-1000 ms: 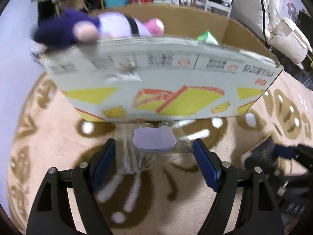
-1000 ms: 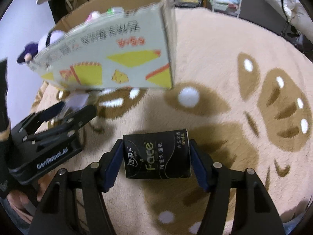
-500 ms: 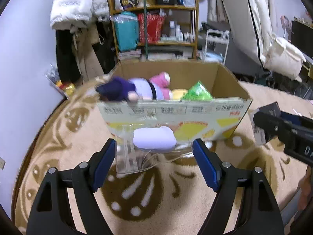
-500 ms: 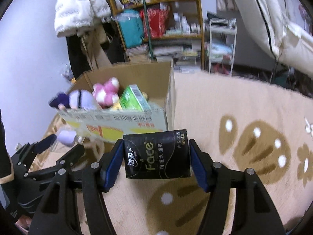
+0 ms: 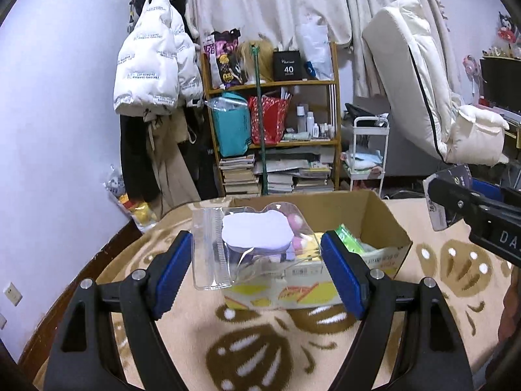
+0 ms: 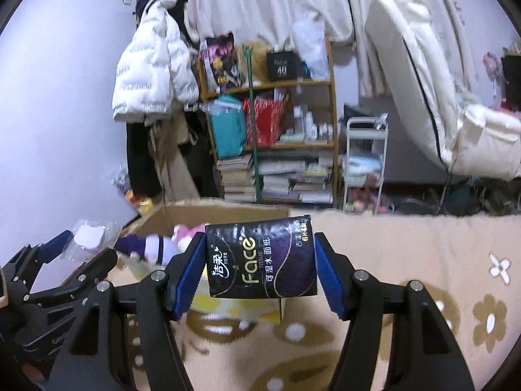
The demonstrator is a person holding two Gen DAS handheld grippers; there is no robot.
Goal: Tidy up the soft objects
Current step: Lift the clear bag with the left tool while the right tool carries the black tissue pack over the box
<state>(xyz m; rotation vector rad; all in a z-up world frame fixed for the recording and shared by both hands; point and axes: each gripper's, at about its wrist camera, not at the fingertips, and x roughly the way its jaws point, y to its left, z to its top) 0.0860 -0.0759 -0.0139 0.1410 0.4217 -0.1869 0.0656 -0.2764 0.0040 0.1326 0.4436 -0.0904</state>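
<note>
Two soft packs held aloft over the rug (image 5: 267, 352), near the open cardboard box (image 5: 384, 215): clear pouch (image 5: 247, 244) with a lilac pad clamped in the left gripper (image 5: 257, 270), black Face tissue pack (image 6: 262, 255) pinched in the right gripper (image 6: 260, 270).

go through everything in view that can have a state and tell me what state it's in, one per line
Left claw: shut on the clear zip pouch, held in the air.
Right claw: shut on the black tissue pack, held upright.
Cardboard box: open on the rug, partly filled.
Purple plush toy: lying in the box, sticking out over its rim.
Green packet: inside the box.
</note>
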